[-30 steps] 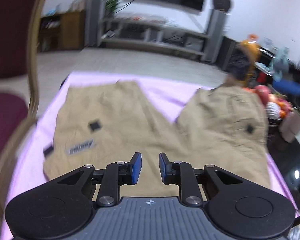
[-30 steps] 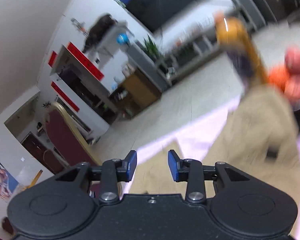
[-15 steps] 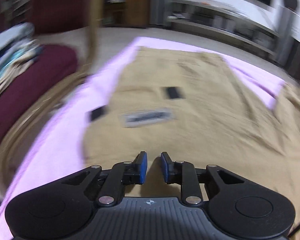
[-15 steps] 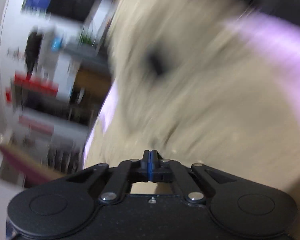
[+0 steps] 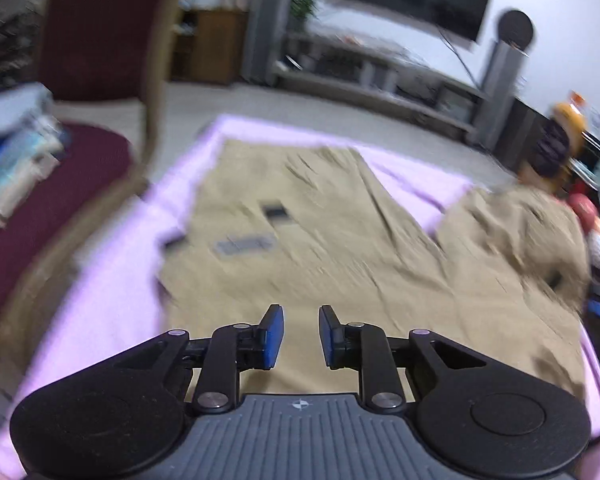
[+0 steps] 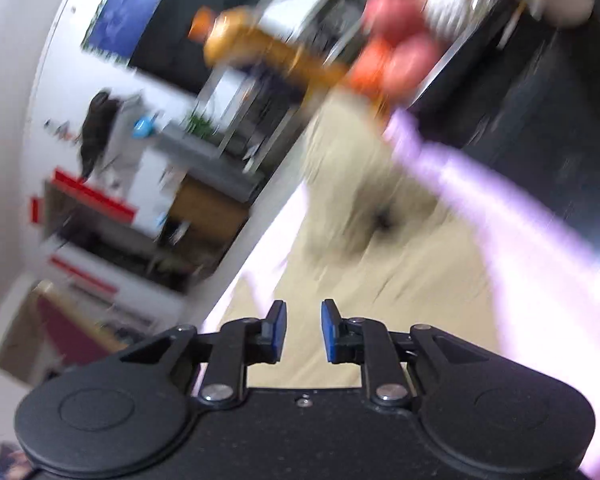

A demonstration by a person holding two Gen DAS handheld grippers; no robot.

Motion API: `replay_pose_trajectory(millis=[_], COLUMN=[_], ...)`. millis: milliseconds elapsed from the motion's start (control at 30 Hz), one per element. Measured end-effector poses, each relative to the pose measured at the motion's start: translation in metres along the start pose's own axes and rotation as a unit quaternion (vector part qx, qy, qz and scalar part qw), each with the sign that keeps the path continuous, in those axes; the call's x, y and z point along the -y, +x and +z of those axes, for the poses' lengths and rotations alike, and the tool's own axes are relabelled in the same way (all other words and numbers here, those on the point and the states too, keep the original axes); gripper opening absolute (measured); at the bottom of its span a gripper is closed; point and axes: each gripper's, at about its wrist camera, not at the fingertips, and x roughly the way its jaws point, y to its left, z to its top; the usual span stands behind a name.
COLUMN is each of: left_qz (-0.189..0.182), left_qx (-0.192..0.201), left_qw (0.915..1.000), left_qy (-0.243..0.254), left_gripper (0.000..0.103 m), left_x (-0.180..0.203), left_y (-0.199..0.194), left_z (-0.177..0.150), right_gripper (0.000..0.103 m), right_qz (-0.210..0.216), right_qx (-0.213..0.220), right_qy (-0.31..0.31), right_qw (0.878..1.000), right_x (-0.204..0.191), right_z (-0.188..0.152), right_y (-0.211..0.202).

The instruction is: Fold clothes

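1. Trousers (image 5: 340,240) lie spread flat on a pink sheet (image 5: 112,300) over the tabletop, waist end nearest, two legs reaching away; the far right leg (image 5: 512,224) is rumpled.
2. Left gripper (image 5: 299,338) hovers over the waist, jaws slightly apart with nothing between them.
3. Right gripper (image 6: 303,332) sits over the right side of the cloth, its jaws opening and empty; the view is blurred.
4. Good practice, as I judge it: smooth the rumpled leg first, then pinch one layer at the waist edge and one at the hem.
5. Lift both ends level and lay one leg squarely onto the other, seams aligned.
6. Fruit (image 6: 396,56) near the far corner could snag the cloth.
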Motion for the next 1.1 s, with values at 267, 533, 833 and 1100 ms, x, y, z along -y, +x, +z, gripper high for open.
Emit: replay_pose_trajectory(millis=[267, 533, 833, 1100], left_qz=[0.076, 0.126, -0.042, 0.05], left_qx=[-0.038, -0.032, -0.017, -0.115], left_qw=[0.9964, 0.9905, 0.9989, 0.9903], left_qy=[0.001, -0.046, -0.014, -0.06], left_gripper=[0.02, 0.017, 0.022, 0.013], left_x=[-0.015, -0.047, -0.014, -0.035], left_y=[0.04, 0.016, -0.049, -0.016], left_z=[-0.021, -0.021, -0.038, -0.062], right_gripper=[0.0, 0.001, 0.02, 0.011], right_qz=[-0.01, -0.133, -0.038, -0.028], right_qx=[-0.11, 0.085, 0.005, -0.151], right_qy=[0.043, 0.097, 0.059, 0.121], right_qw=[0.993, 0.983, 0.998, 0.981], right_x=[0.039, 0.075, 0.011, 0.033], right_z=[-0.054, -0.01, -0.028, -0.107], right_y=[0.068, -0.02, -0.054, 0.019])
